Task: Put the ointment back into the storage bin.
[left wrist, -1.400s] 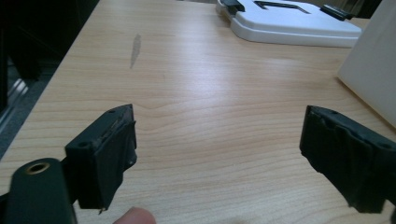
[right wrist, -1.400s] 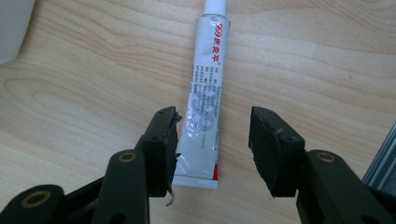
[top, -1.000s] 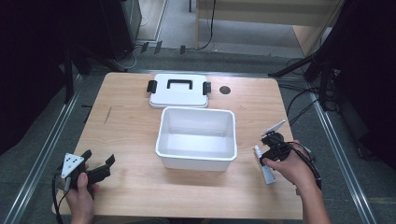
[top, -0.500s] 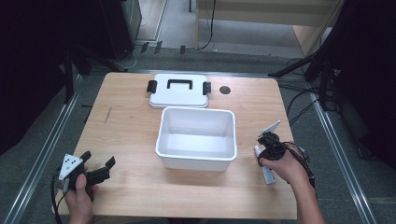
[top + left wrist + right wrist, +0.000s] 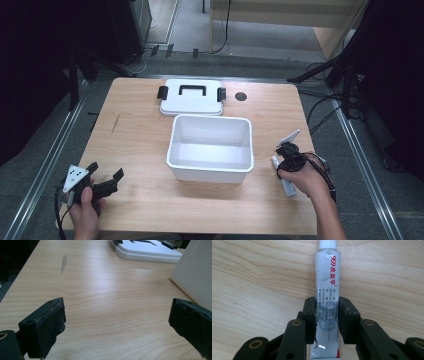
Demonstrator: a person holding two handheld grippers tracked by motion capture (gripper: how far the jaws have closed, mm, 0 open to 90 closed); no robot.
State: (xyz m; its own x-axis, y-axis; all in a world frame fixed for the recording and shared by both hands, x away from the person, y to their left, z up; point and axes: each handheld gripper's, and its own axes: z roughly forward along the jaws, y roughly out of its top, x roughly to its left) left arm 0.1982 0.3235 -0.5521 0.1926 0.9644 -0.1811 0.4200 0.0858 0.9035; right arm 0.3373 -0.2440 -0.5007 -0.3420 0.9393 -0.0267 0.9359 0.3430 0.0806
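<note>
The right gripper [image 5: 327, 315] has its jaws closed on a white ointment tube [image 5: 326, 290], one pad pressed to each side of the tube body. The tube lies flat on the wooden surface [image 5: 135, 140] with its white ribbed cap pointing away from the gripper; red "999" print and further characters run along the tube. In the high view, the right gripper [image 5: 289, 159] sits near the right edge of the surface, just beside the right wall of the white plastic bin [image 5: 210, 145], and the tube [image 5: 286, 184] shows partly under the right hand [image 5: 302, 177].

The left gripper [image 5: 107, 182] rests at the front left corner of the surface, held in the left hand [image 5: 82, 205], with its jaws spread wide and nothing between them. In the left gripper view, bare wood shows between the two black pads, and the bin wall [image 5: 195, 272] stands at the right.

The bin stands open at the middle of the surface. Its white lid [image 5: 191, 97], with a black handle and black side latches, lies flat just behind the bin. A dark round hole [image 5: 241, 96] sits in the surface to the right of the lid.
</note>
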